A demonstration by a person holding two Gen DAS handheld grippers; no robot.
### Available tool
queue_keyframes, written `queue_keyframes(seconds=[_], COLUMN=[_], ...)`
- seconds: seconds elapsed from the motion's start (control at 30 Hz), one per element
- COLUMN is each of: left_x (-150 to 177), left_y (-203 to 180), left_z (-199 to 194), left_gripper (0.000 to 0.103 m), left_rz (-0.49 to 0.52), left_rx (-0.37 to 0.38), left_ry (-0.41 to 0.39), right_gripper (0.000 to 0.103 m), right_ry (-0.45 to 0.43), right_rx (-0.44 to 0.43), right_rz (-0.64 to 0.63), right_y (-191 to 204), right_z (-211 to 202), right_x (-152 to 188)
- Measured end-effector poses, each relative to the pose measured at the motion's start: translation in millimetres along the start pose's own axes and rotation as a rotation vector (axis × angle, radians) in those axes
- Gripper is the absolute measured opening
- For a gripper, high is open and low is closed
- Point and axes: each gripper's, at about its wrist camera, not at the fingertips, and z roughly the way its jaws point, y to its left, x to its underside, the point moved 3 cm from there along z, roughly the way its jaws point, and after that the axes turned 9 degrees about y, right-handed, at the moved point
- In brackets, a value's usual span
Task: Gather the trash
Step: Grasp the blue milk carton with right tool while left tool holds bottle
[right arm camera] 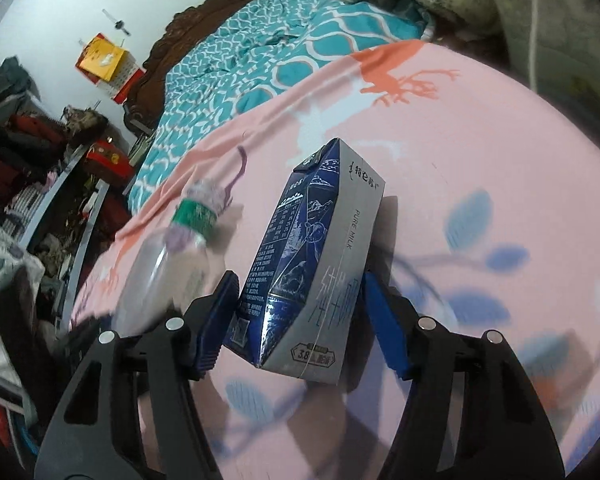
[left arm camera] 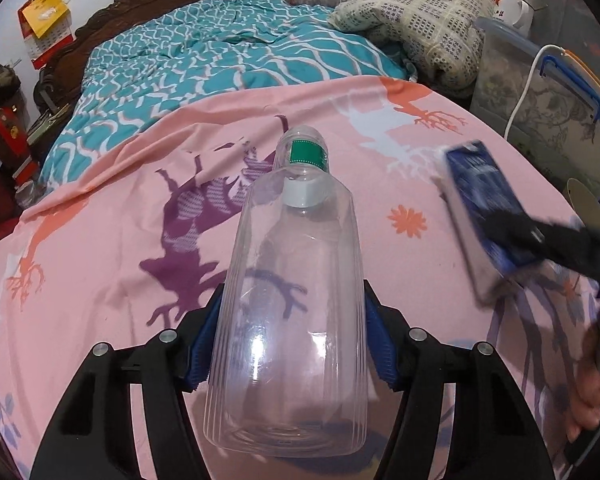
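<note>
Your left gripper [left arm camera: 288, 344] is clamped on the bottle [left arm camera: 292, 300] and your right gripper [right arm camera: 296, 316] on the carton [right arm camera: 300, 264], both above the bed [left arm camera: 100, 280], seemingly ready for binning.

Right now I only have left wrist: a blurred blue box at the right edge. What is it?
Observer: A milk carton, blue and grey, printed PURE MILK along one side.
Operator: Does the right gripper have it?
Observer: Yes. The right gripper has the carton lengthwise between its fingers, with a blue pad against each side.
</note>
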Motion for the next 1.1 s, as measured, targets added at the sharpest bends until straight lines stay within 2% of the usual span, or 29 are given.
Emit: queue_keyframes(seconds=[0.23,0.43,1.0,1.1], left_x=[25,42,68,70], left_y=[4,3,2,2], left_z=[-14,-23,-37,-39], left_gripper=[0.060,0.060,0.060,0.060], left_rz=[0.005,0.008,0.016,0.013], left_rx=[-0.019,-0.025,-0.026,-0.025], left_ry=[-0.005,-0.006,-0.010,-0.010], right_gripper=[0.065,0.065,0.067,0.074], right_ry=[-0.024,-0.036,-0.048,-0.055], right_rx=[0.047,0.074,0.138,0.140], right_rz=[-0.072,-0.098,-0.151,-0.149], right_y=[5,11,24,23], right_z=[-34,-46,-54,-57], right_x=[58,87,110,110])
